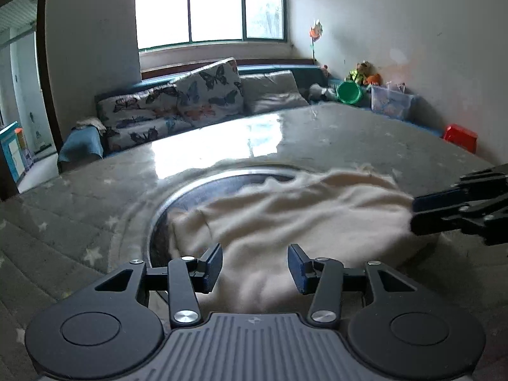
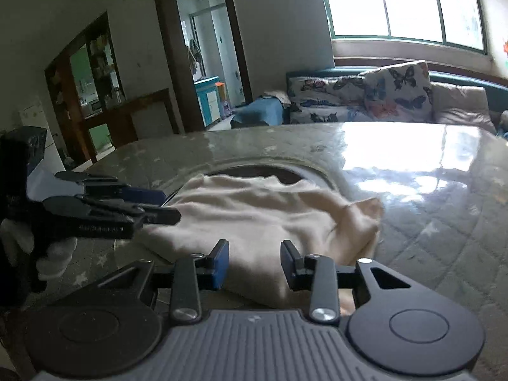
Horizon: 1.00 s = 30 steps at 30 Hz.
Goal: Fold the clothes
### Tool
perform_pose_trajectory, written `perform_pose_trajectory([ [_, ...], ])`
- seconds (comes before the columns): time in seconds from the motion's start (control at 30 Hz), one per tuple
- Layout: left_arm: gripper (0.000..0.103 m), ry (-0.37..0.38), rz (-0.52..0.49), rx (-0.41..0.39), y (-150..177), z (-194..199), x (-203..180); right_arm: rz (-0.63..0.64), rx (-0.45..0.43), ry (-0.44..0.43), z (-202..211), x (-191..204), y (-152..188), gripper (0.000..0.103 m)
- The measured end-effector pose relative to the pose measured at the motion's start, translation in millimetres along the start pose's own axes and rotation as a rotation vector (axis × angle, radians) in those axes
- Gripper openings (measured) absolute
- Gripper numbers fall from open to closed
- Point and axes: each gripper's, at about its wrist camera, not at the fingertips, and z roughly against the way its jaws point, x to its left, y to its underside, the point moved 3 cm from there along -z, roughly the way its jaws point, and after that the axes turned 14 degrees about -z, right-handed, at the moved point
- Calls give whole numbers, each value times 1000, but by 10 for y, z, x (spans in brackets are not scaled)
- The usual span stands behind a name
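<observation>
A cream garment lies rumpled on the table, over a round metal-rimmed recess. My left gripper hovers at its near edge, jaws apart, with cloth showing between the pads but not pinched. In the right wrist view the garment has a folded corner at its right side. My right gripper stands over the near hem, jaws apart, with fabric in the gap. From the left wrist view the right gripper sits at the garment's right edge. The left gripper comes in from the left, held by a white-gloved hand.
The table is covered in grey star-patterned quilting with a glossy top. Behind it are a sofa with butterfly cushions, a green bowl, a clear box and a red stool. A doorway opens at the far left.
</observation>
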Motion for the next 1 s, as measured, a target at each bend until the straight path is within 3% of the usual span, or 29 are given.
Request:
perform_pose_trajectory([
  [0.13, 49, -16, -24, 26, 92, 1, -70, 37, 20, 32, -70, 38, 89, 36],
  [0.3, 49, -23, -20, 0, 24, 94, -109, 71, -31, 24, -73, 172, -33, 38],
  [0.37, 49, -25, -15, 8, 24, 78, -135, 78, -23, 27, -186, 222, -42, 47],
  [0.47, 49, -33, 4, 41, 94, 31, -136, 134, 4, 70, -368, 270, 55, 48],
  [0.67, 50, -52, 32, 12, 91, 125, -128, 179, -7, 89, -410, 410, 76, 62],
  [0.7, 51, -61, 46, 4, 83, 145, -116, 179, -8, 89, -424, 429, 73, 69],
  [1.0, 55, -154, 130, 26, 206, 213, -94, 203, 27, 109, -591, 527, 183, 92],
])
